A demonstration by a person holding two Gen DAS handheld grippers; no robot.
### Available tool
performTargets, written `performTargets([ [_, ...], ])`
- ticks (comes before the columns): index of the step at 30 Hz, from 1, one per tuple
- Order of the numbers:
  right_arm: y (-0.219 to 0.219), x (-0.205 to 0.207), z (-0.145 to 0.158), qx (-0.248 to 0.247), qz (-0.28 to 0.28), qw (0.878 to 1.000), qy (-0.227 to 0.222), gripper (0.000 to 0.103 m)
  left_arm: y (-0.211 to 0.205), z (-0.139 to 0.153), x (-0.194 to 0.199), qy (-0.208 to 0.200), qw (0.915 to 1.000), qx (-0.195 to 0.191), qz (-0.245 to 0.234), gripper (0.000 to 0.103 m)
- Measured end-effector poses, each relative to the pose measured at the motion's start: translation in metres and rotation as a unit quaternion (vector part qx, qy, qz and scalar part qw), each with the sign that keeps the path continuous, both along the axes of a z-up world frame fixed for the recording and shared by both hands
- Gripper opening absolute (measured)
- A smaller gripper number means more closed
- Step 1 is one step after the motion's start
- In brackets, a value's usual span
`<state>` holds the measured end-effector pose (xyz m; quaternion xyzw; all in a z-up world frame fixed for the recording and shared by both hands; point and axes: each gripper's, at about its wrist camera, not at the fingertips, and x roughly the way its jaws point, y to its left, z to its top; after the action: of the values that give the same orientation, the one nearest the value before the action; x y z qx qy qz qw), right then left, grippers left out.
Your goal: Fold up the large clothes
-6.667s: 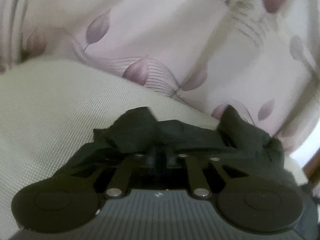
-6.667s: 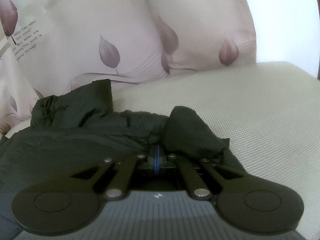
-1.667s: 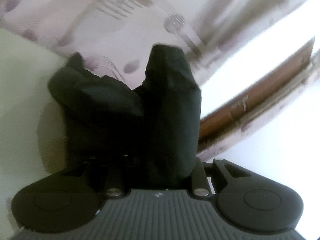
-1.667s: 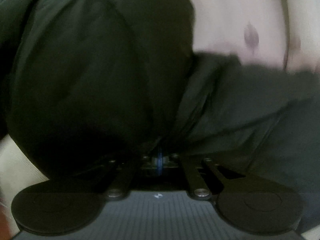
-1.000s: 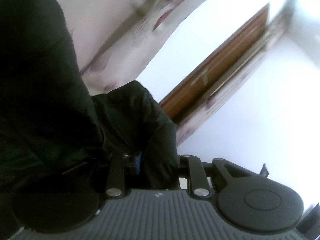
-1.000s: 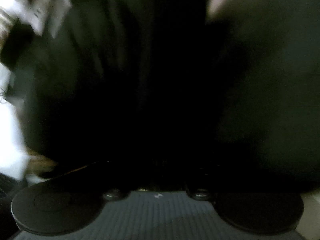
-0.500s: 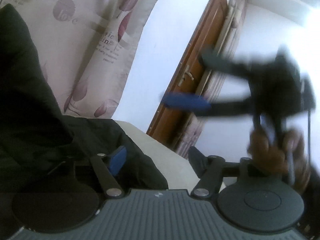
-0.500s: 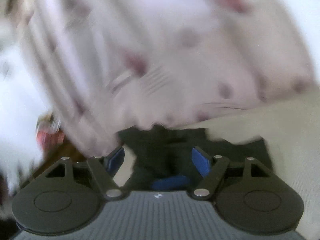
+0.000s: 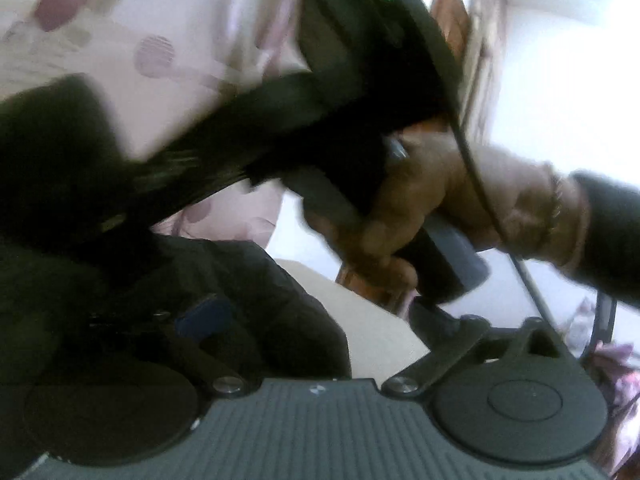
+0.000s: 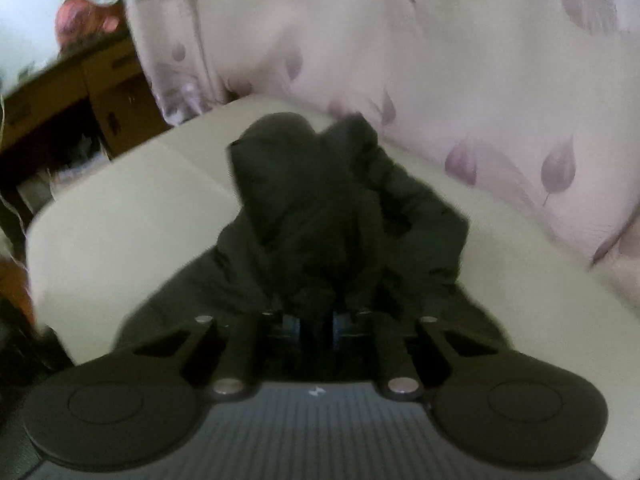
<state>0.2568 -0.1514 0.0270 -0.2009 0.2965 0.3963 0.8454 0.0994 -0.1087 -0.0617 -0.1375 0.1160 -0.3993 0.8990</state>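
Note:
A black padded jacket (image 10: pixel 320 208) lies bunched on a cream cushioned seat (image 10: pixel 120 220). In the right wrist view my right gripper (image 10: pixel 316 326) is closing its jaws, and its blue pads pinch a fold of the jacket just in front of the camera. In the left wrist view my left gripper (image 9: pixel 316 314) is opening its jaws wide. The jacket (image 9: pixel 256 280) lies beside its left blue pad (image 9: pixel 204 314), and nothing is pinched. A person's hand (image 9: pixel 400 220) carries the other gripper's handle across this view, blurred, reaching towards the jacket at left.
A pale cloth with purple leaf print (image 10: pixel 440 60) hangs behind the seat. Brown wooden furniture (image 10: pixel 100 92) stands past the seat's left edge. A wooden door (image 9: pixel 452 28) and a white wall show at the right of the left wrist view.
My left jaws have spread wide and let go of the jacket. My right jaws opened, then shut on a jacket fold. The hand with the right gripper came closer across the left wrist view.

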Motion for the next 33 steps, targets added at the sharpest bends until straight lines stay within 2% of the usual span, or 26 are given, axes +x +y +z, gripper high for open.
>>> performTargets([
  [2,-0.018,-0.006,0.01,0.029,-0.003,0.999,-0.019,0.007,0.023,0.002,-0.021,-0.004,0.9995,-0.018,0.024,0.103],
  [5,-0.054,-0.004,0.015,0.083,-0.043,0.995,-0.031,0.005,0.058,0.01,-0.044,-0.007,0.9953,-0.034,0.091,0.103],
  [7,-0.074,-0.01,0.011,0.109,-0.062,0.991,-0.042,0.004,0.077,0.015,-0.045,-0.01,0.9891,-0.031,0.143,0.103],
  [9,-0.094,-0.013,0.001,0.133,-0.082,0.987,-0.041,0.004,0.09,0.013,-0.038,0.001,0.9858,-0.014,0.167,0.103],
  [11,-0.115,-0.012,-0.017,0.167,-0.113,0.979,-0.026,0.004,0.091,0.005,-0.02,0.03,0.9851,0.009,0.169,0.103],
  [14,-0.144,-0.015,-0.042,0.217,-0.144,0.966,-0.001,0.003,0.081,-0.016,0.002,0.082,0.9867,0.02,0.139,0.102],
  [15,-0.148,-0.017,-0.048,0.228,-0.15,0.962,0.004,0.003,0.075,-0.022,0.005,0.083,0.9865,0.031,0.138,0.102],
  [17,-0.159,-0.027,-0.056,0.267,-0.151,0.952,0.006,0.004,0.064,-0.027,0.003,0.06,0.9851,0.055,0.151,0.102],
  [19,-0.181,-0.04,-0.055,0.322,-0.18,0.93,0.011,0.006,0.064,-0.03,0.001,0.052,0.9849,0.055,0.156,0.102],
  [20,-0.194,-0.046,-0.054,0.337,-0.202,0.919,0.011,0.016,0.069,-0.031,0.001,0.055,0.9846,0.051,0.158,0.102],
  [21,-0.206,-0.051,-0.054,0.338,-0.229,0.913,0.017,0.046,0.07,-0.032,0.003,0.058,0.9846,0.046,0.158,0.102],
  [23,-0.222,-0.056,-0.058,0.334,-0.262,0.905,0.031,0.092,0.072,-0.035,0.002,0.061,0.985,0.04,0.156,0.102],
  [28,-0.223,-0.049,-0.077,0.355,-0.239,0.895,0.123,0.092,0.074,-0.033,0.003,0.058,0.9861,0.037,0.151,0.102],
  [31,-0.198,-0.035,-0.074,0.345,-0.227,0.899,0.143,0.092,0.07,-0.032,-0.001,0.054,0.9862,0.039,0.151,0.102],
  [33,-0.175,-0.023,-0.066,0.332,-0.214,0.908,0.144,0.092,0.067,-0.031,-0.001,0.052,0.9862,0.044,0.151,0.102],
])
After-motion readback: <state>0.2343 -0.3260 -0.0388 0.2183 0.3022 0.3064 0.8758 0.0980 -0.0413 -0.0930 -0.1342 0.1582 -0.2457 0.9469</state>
